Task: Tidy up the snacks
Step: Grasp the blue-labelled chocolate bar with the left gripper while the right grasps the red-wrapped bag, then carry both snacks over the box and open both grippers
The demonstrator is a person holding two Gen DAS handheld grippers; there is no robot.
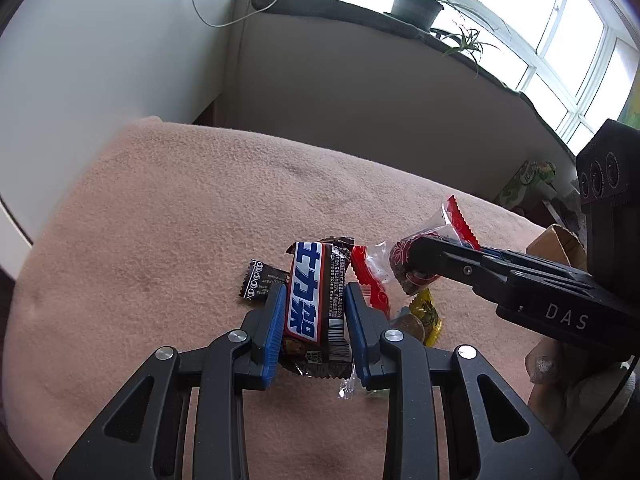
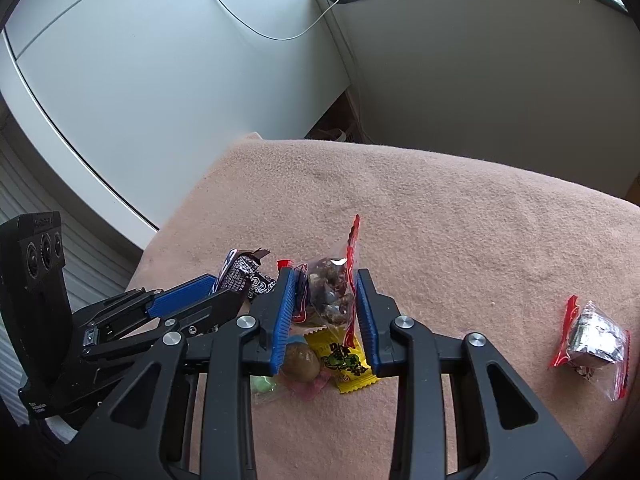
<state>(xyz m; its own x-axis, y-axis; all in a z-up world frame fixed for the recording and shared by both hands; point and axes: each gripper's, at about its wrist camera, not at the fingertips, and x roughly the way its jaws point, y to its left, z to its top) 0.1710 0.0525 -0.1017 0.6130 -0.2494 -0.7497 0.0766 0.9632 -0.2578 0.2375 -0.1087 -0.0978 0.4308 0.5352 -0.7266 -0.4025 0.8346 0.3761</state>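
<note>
Fuzzy peach fleece covers the surface (image 2: 460,216), w/ glossy crinkly wrappers heaped near its front edge. Left gripper (image 1: 316,304) is clenched w/ ribbed blue pads on a flat brown chocolate bar (image 1: 314,300) w/ blue-and-white lettering, beside a small black candy (image 1: 262,280) and a yellow sachet (image 2: 348,360) lying on the fleece. Right gripper (image 2: 326,300) is clamped on a clear red-edged pouch of lumpy dark sweets (image 2: 332,288), held upright just above the pile, while a second red-edged pouch (image 2: 596,340) w/ a silvery foil block lies well apart to the right.
</note>
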